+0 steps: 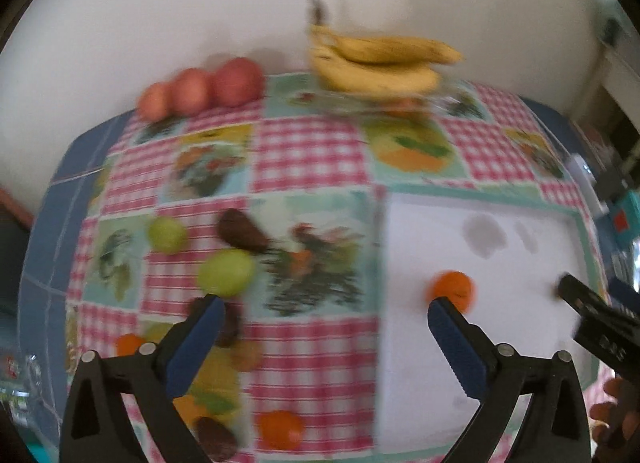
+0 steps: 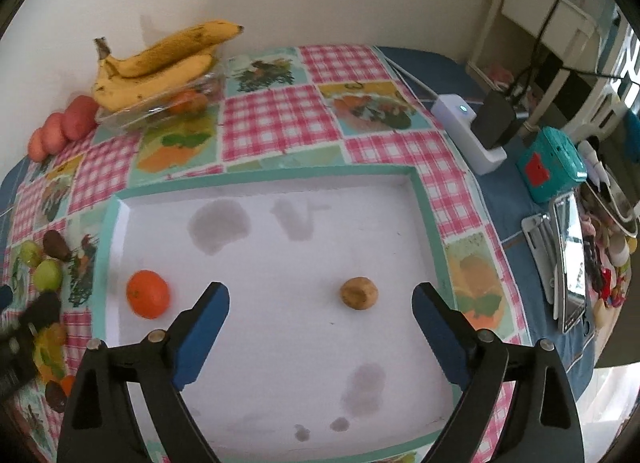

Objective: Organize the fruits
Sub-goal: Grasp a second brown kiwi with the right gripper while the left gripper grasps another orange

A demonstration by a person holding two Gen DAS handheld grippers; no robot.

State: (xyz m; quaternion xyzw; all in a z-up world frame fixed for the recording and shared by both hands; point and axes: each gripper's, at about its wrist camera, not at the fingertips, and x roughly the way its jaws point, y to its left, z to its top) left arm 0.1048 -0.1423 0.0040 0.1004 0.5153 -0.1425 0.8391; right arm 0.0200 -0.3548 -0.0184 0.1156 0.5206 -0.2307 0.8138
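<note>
A: Which step is this?
B: Gathering, I'd judge. The tray holds only an orange at 9 o'clock and a brown fruit right of centre.
A: And the bowl?
B: At 11 o'clock, bananas on top, something orange inside.
A: Grippers?
B: Left gripper and right gripper both gape, empty. Next: the left needs to close on a green fruit from the loose pile at the tray's 9 o'clock.

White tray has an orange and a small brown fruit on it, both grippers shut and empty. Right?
Not quite. The white tray does hold an orange and a small brown fruit, and both grippers are empty, but they are open, not shut. The right gripper shows its fingers spread wide in the right wrist view; the left gripper likewise in the left wrist view.
</note>
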